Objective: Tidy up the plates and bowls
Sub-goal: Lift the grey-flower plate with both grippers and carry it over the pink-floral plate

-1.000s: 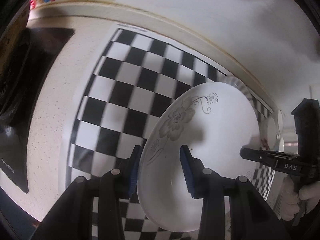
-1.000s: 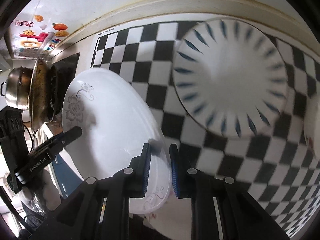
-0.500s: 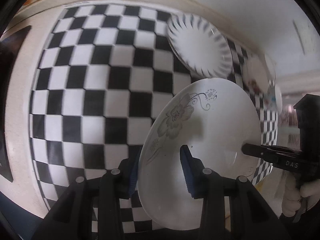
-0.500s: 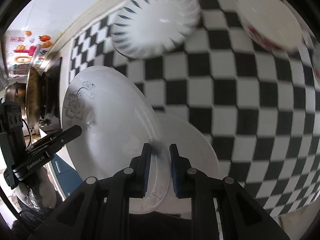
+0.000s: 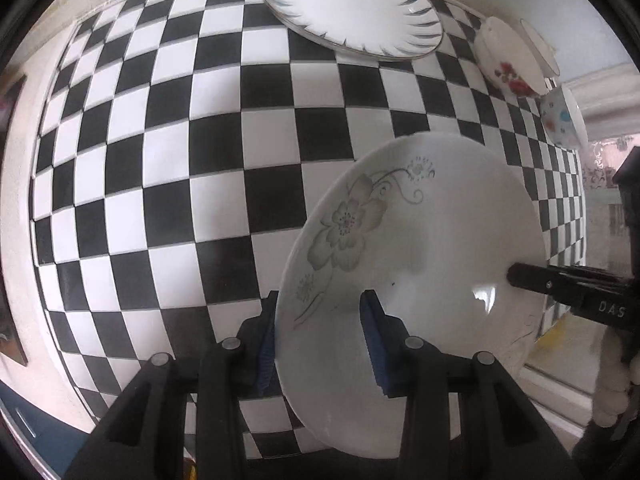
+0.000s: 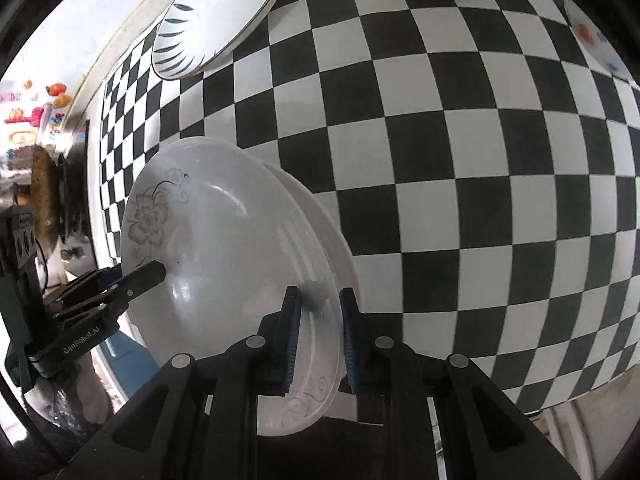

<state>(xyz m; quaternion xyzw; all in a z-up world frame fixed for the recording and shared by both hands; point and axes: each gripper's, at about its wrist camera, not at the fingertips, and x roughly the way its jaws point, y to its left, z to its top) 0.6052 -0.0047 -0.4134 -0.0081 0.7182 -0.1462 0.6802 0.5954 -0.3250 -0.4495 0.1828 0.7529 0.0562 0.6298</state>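
Observation:
A white plate with a grey flower print point(image 5: 420, 256) is held by both grippers over the checkered cloth. My left gripper point(image 5: 318, 328) is shut on its near rim. My right gripper point(image 6: 318, 328) is shut on the opposite rim of the same plate point(image 6: 224, 256). In the right wrist view a second white plate rim point(image 6: 340, 264) shows just under the held plate; whether they touch I cannot tell. Each gripper shows in the other's view: the right one point(image 5: 560, 284) and the left one point(image 6: 120, 284).
A white plate with blue leaf marks point(image 5: 352, 8) lies at the far side of the checkered cloth point(image 5: 200, 160), also seen in the right wrist view point(image 6: 216, 16). A red-flowered bowl point(image 5: 508, 64) and a dotted bowl point(image 5: 560, 116) stand far right. A stove with pans point(image 6: 44, 192) is at left.
Both grippers have carried the flower plate to the right, away from the stove, over the cloth. A second white plate has come into view beneath it.

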